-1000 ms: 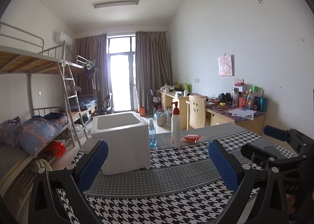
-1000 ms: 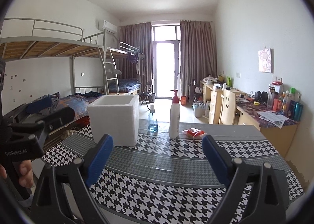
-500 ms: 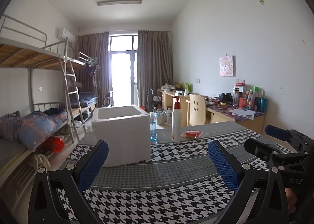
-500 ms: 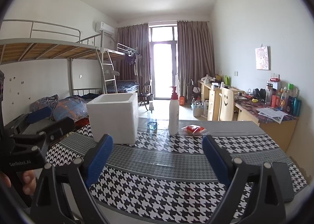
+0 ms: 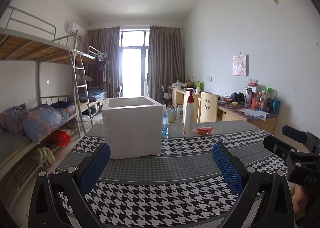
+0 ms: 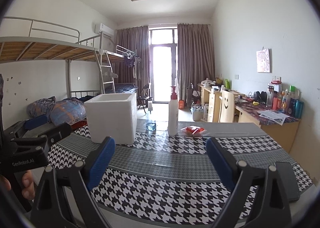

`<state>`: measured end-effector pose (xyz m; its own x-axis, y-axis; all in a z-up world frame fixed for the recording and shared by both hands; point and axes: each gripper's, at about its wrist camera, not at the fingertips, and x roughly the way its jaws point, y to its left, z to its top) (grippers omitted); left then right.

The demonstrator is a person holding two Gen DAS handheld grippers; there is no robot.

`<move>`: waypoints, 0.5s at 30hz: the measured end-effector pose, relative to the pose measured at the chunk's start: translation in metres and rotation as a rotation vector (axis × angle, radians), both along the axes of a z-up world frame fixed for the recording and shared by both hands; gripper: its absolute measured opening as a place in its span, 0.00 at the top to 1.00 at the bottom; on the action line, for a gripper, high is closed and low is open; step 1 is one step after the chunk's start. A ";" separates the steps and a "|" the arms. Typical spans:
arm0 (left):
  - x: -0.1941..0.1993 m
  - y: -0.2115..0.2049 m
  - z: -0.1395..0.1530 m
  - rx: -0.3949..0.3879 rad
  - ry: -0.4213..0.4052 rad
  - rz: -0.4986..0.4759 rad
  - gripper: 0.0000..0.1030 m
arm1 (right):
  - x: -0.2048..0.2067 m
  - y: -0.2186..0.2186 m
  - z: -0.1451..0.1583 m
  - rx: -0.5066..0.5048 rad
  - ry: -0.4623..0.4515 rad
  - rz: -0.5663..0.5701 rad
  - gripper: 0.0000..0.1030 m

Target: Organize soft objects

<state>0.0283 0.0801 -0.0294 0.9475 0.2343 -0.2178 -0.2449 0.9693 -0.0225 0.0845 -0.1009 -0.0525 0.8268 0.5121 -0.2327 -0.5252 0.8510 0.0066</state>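
Both the left gripper (image 5: 161,155) and right gripper (image 6: 160,149) hover with jaws wide and empty over bare houndstooth worktop (image 6: 164,184), the red soft packet (image 6: 193,130) at 12 o'clock near the far edge, beside the pump bottle (image 6: 173,117) and foam box (image 6: 112,117).

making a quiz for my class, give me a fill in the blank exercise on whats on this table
1. The white pump bottle has a ____ pump top.
2. The open white foam box stands to the ____ of the pump bottle.
3. The small red plastic packet lies on the ____ patterned tablecloth.
4. The jaws of the left gripper and right gripper are both ____.

Missing words: red; left; houndstooth; open
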 end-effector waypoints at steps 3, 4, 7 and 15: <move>-0.001 0.000 -0.001 0.007 -0.006 0.012 0.01 | 0.001 -0.003 -0.002 0.008 0.003 -0.004 0.08; -0.001 0.000 -0.001 0.009 -0.006 0.011 0.01 | 0.001 -0.004 -0.003 0.015 0.004 -0.001 0.08; -0.003 -0.001 -0.002 0.012 -0.014 0.007 0.01 | 0.000 -0.005 -0.005 0.025 0.002 0.006 0.08; 0.000 -0.003 -0.008 0.044 0.008 0.016 0.01 | -0.001 -0.006 -0.015 0.022 0.010 -0.017 0.08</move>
<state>0.0281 0.0775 -0.0372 0.9419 0.2586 -0.2141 -0.2600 0.9653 0.0221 0.0835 -0.1065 -0.0678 0.8330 0.5032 -0.2299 -0.5105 0.8593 0.0312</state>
